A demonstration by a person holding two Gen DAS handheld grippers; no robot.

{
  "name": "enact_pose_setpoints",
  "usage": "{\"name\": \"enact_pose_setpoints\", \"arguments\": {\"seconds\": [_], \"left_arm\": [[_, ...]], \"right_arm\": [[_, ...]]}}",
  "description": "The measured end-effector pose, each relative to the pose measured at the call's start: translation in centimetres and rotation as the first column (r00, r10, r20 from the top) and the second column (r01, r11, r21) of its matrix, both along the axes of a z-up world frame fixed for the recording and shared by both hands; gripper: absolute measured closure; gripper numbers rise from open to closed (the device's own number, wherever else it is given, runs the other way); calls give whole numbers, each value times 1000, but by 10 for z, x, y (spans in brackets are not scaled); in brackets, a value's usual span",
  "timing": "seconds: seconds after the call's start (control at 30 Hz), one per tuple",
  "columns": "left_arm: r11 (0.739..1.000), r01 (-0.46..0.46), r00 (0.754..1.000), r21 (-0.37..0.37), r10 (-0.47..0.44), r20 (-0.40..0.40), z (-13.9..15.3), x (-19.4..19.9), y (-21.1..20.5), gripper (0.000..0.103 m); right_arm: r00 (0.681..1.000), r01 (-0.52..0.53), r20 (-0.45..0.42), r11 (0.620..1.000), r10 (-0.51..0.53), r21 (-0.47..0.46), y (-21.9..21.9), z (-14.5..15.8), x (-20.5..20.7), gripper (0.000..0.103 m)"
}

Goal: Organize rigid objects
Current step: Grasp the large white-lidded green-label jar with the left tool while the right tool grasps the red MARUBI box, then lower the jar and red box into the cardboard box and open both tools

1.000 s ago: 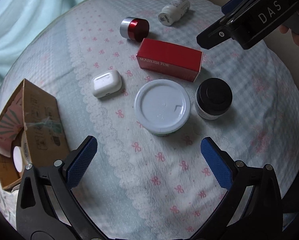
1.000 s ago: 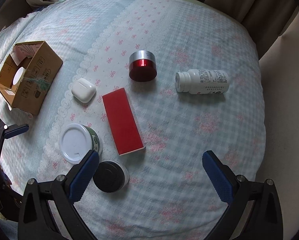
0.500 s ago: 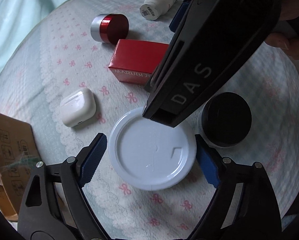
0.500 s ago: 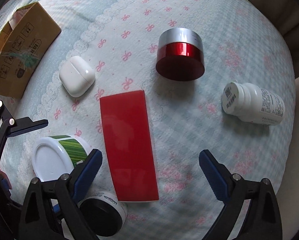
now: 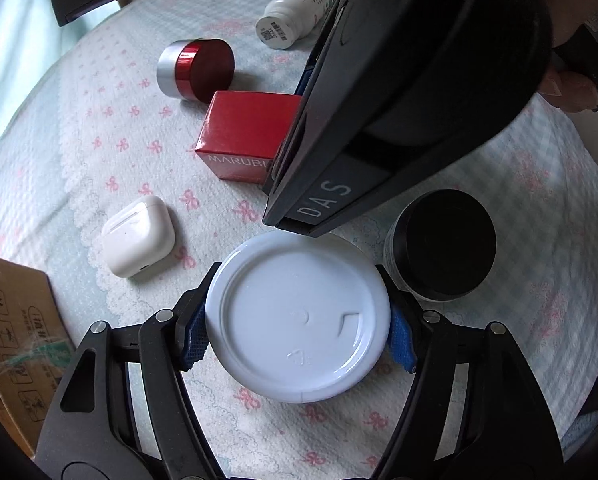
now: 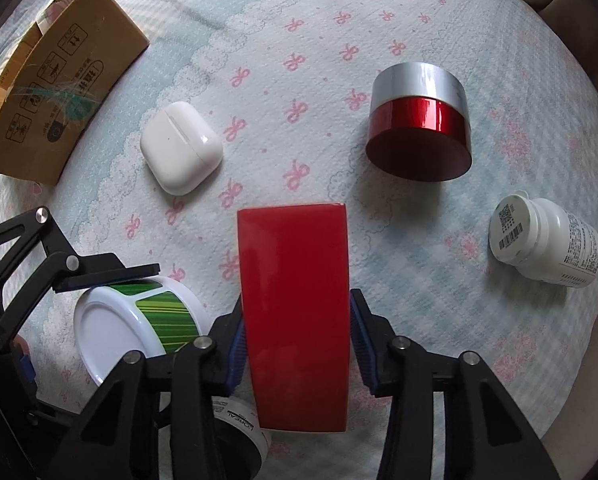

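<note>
Closing on the round white-lidded tub (image 5: 298, 322), our left gripper (image 5: 297, 332) points steeply down with its ribbed blue pads at nine and three o'clock against the smooth plastic rim. Our right gripper (image 6: 297, 344) aims straight down, blue pads clamped on the long sides of the glossy red box (image 6: 295, 312), whose far end points to twelve. On the soft bow-print quilt (image 6: 299, 80) lie the cardboard box (image 6: 55, 104) at ten o'clock, the rounded white earbud case (image 6: 181, 148), the red-and-silver jar (image 6: 419, 128) at one and the white pill bottle (image 6: 547, 240) at three.
</note>
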State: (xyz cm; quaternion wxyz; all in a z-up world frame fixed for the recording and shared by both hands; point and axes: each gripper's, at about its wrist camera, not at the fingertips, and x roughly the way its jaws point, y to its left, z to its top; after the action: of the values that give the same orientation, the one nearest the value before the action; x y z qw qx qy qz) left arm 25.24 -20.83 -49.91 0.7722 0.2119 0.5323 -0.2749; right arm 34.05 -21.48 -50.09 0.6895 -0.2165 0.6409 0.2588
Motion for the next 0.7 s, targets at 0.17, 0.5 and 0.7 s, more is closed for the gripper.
{"name": "enact_pose_setpoints", "arguments": {"seconds": [0.17, 0.5, 0.7], "left_arm": [[1000, -9, 1000, 15, 9, 6, 2, 2, 3, 35], [991, -132, 991, 28, 132, 23, 19, 3, 39, 35], [972, -235, 970, -3, 234, 72, 67, -2, 57, 35]], "right_arm": [[1000, 16, 3, 1000, -16, -4, 3, 3, -3, 62], [995, 88, 39, 996, -89, 16, -7, 27, -11, 64], [984, 143, 98, 988, -149, 67, -9, 81, -28, 64]]}}
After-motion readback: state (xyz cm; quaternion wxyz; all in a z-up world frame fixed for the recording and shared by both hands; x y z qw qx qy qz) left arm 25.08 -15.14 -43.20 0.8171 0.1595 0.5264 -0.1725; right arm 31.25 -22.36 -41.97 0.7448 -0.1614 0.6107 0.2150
